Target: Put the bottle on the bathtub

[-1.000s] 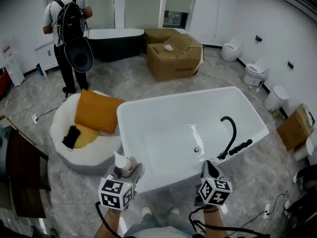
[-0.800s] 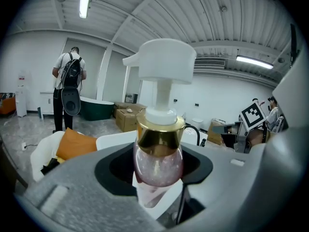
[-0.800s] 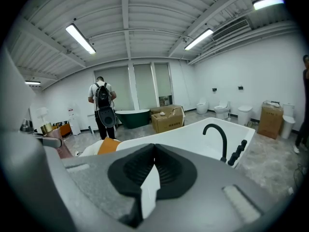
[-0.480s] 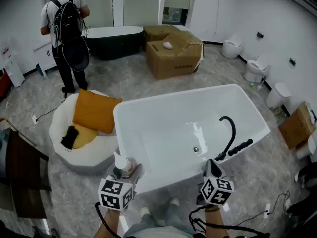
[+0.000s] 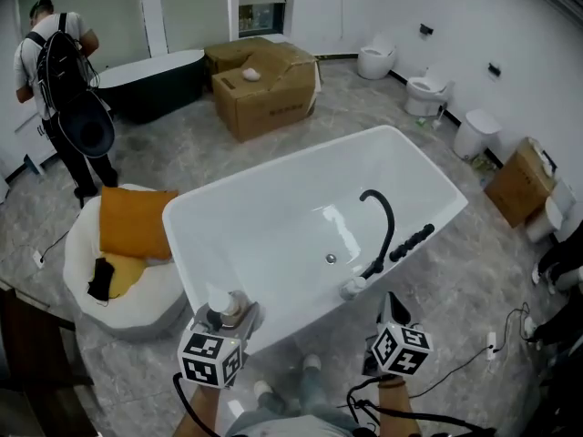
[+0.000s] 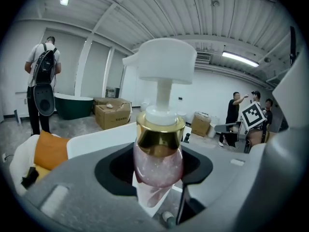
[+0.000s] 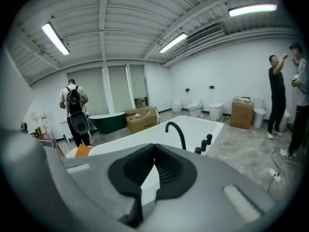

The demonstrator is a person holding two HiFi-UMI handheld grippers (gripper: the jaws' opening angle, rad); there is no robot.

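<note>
A pump bottle (image 6: 158, 154) with a pink body, gold collar and white pump head stands upright between the jaws of my left gripper (image 5: 231, 320), which is shut on it. In the head view the bottle (image 5: 222, 308) hangs just short of the near rim of the white bathtub (image 5: 178, 248). A black faucet (image 5: 383, 228) arches over the tub's right side. My right gripper (image 7: 153, 165) has its pads closed together with nothing between them; in the head view it (image 5: 393, 315) hovers at the tub's near right corner, close to the faucet base.
Left of the tub is a white round seat (image 5: 137, 294) with orange cushions (image 5: 132, 222). A cardboard box (image 5: 264, 85) and a dark tub (image 5: 150, 78) stand behind, with a person wearing a backpack (image 5: 60, 66). Toilets (image 5: 426, 94) line the right wall. A cable (image 5: 496, 342) lies on the floor.
The tub has slid left and nearer in the head view as both grippers moved toward its near rim. The bottle stays held in the left gripper; the right stays closed.
</note>
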